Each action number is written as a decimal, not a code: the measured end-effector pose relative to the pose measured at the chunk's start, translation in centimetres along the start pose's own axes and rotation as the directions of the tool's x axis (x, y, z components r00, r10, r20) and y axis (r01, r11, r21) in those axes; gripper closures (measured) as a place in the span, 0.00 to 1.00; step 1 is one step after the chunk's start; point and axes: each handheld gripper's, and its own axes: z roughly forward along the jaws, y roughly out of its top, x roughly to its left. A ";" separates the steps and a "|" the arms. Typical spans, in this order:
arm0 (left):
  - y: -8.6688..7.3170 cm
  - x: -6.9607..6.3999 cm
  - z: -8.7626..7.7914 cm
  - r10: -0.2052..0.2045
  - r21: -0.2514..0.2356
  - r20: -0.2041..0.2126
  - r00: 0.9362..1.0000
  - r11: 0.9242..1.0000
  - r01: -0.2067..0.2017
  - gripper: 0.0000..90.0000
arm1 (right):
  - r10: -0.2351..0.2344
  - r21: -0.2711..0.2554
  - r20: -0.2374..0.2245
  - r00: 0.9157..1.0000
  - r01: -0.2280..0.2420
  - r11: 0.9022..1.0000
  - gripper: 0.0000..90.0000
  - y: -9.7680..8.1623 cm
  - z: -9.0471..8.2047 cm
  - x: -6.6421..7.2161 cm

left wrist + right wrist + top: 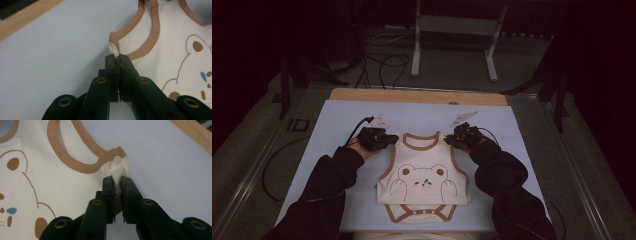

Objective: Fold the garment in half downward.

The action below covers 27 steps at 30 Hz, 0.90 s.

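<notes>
bodysuit (422,175): cream, brown trim, bear print | mat (337,125): pale blue | jaws: black

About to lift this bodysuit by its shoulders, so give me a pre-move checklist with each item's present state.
1. Left claw shut on the shoulder of the cream cotton baby bodysuit with brown trim and a bear print: ok.
2. Right claw shut on the other shoulder: ok.
3. Fabric caught between the pads, not trim alone: ok.
4. Crotch snaps fastened: cannot tell.
5. Pale blue mat around the garment free of obstacles: ok.
</notes>
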 end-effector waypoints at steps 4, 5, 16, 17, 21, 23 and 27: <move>0.5 0.3 -0.3 0.002 -0.010 -0.008 1.000 1.000 -0.003 0.97 | -0.007 -0.004 0.011 1.000 0.007 1.000 0.92 0.7 -0.2 -0.2; 0.5 0.3 -0.3 0.002 -0.010 -0.008 1.000 1.000 -0.003 0.97 | -0.007 -0.004 0.011 1.000 0.007 1.000 0.92 0.7 -0.2 -0.2; 1.9 1.2 -1.1 0.000 -0.043 -0.035 0.999 0.999 -0.001 0.97 | -0.007 -0.037 0.055 0.998 0.009 0.999 0.92 2.6 -0.9 -1.1; 2.0 1.3 -1.2 0.000 -0.046 -0.038 0.999 0.999 -0.002 0.97 | -0.007 -0.037 0.055 0.998 0.009 0.999 0.92 2.6 -0.9 -1.1; 2.7 1.6 -1.4 0.000 -0.056 -0.052 0.999 0.998 -0.003 0.97 | -0.014 -0.041 0.072 0.997 0.017 0.999 0.92 3.4 -1.1 -1.5; 3.0 1.9 -1.6 0.001 -0.064 -0.056 0.998 0.998 -0.004 0.97 | -0.014 -0.049 0.085 0.996 0.018 0.999 0.92 3.8 -1.3 -1.8; 3.6 2.1 -1.8 0.001 -0.076 -0.066 0.998 0.997 -0.006 0.97 | -0.014 -0.057 0.104 0.994 0.020 0.998 0.92 4.5 -1.6 -2.3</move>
